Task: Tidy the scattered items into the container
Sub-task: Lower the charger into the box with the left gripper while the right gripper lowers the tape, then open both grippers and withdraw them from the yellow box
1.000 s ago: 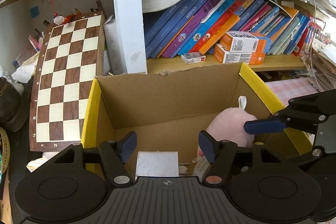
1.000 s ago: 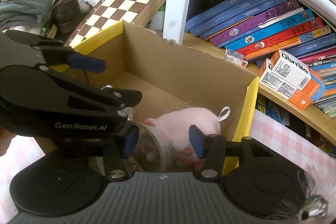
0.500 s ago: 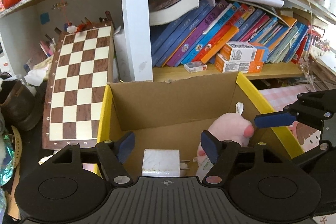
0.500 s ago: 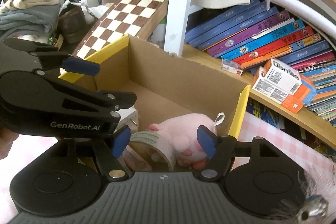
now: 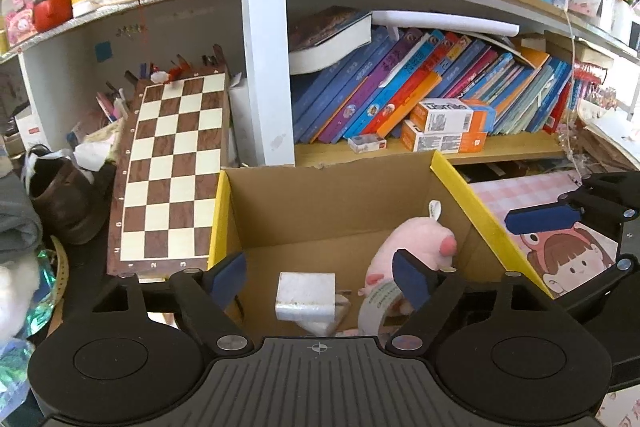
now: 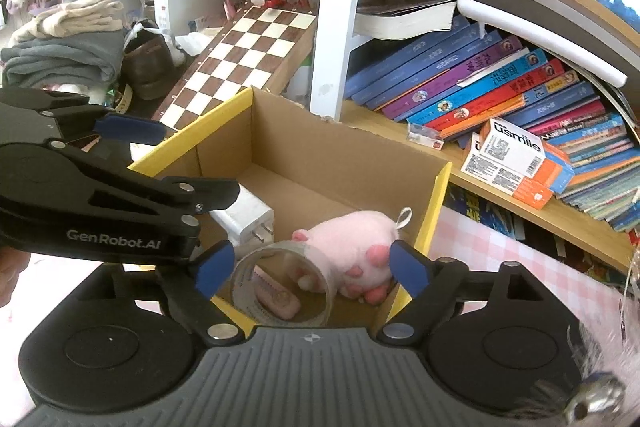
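Observation:
A cardboard box (image 5: 472, 203) with yellow rims stands below the bookshelf. In it lie a pink plush toy (image 5: 412, 247), a white charger plug (image 5: 306, 293) and a roll of clear tape (image 5: 378, 307). My left gripper (image 5: 320, 275) hovers above the box's near edge, jaws opening, with nothing pressed between them. In the right wrist view my right gripper (image 6: 308, 267) hangs over the tape roll (image 6: 280, 283) and the plush (image 6: 352, 247), jaws also opening and clear of both. A small pink item (image 6: 276, 301) lies inside the roll. The left gripper's fingers (image 6: 132, 127) cross at the left.
A chessboard (image 5: 172, 171) leans left of the box, beside a white shelf post (image 5: 266, 47). Leaning books (image 5: 400, 95) and orange cartons (image 5: 444, 127) fill the shelf behind. A brown shoe (image 5: 64, 199) and folded clothes (image 6: 60, 47) lie far left. Pink checked cloth (image 6: 500, 267) covers the right.
Both grippers have risen and drawn back from the box, and their jaws have spread wider. The charger and tape roll show more fully; the plush lies still in the box.

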Demonstrator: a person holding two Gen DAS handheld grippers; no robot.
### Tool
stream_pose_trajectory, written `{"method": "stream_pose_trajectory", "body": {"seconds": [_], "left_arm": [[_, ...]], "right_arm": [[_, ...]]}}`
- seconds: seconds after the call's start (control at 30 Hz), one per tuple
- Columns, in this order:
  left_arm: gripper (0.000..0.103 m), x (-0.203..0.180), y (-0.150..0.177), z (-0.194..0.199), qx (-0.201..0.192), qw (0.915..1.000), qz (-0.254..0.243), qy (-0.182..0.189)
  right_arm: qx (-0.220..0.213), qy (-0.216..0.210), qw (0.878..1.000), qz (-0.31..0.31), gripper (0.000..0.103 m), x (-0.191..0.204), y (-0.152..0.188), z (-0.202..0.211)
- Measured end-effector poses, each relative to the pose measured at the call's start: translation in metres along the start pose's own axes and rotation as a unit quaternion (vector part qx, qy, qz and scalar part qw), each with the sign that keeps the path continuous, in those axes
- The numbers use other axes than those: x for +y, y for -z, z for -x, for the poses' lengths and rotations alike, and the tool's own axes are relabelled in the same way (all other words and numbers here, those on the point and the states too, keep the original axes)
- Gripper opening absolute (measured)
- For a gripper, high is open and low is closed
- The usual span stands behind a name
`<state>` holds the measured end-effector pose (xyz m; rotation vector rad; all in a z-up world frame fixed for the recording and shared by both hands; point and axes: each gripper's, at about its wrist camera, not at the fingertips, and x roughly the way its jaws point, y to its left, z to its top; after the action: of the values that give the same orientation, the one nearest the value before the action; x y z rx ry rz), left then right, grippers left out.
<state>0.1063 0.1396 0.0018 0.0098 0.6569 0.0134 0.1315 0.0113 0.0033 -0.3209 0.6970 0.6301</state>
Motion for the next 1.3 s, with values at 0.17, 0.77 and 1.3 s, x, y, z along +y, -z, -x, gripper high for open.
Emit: {"method": "stream_pose_trajectory", "body": {"seconds": [0.17, 0.77, 1.3], "left_arm": [[0.085, -0.003, 0.006, 0.015, -0.004, 1.0, 0.001, 0.0], [0.086, -0.022, 0.028, 0.044, 0.008, 1.0, 0.003, -0.003], [0.087, -0.043, 0.043, 0.05, 0.03, 0.9995, 0.003, 0.007]], "right_arm": [[-0.003, 0.005, 1.0, -0.01, 0.093, 0.001, 0.007, 0.015], [-0.006, 0.018, 0.999, -0.037, 0.096, 0.002, 0.041, 0.047], [0.012, 0.046, 0.997, -0.066, 0.098, -0.016, 0.077, 0.065]]}}
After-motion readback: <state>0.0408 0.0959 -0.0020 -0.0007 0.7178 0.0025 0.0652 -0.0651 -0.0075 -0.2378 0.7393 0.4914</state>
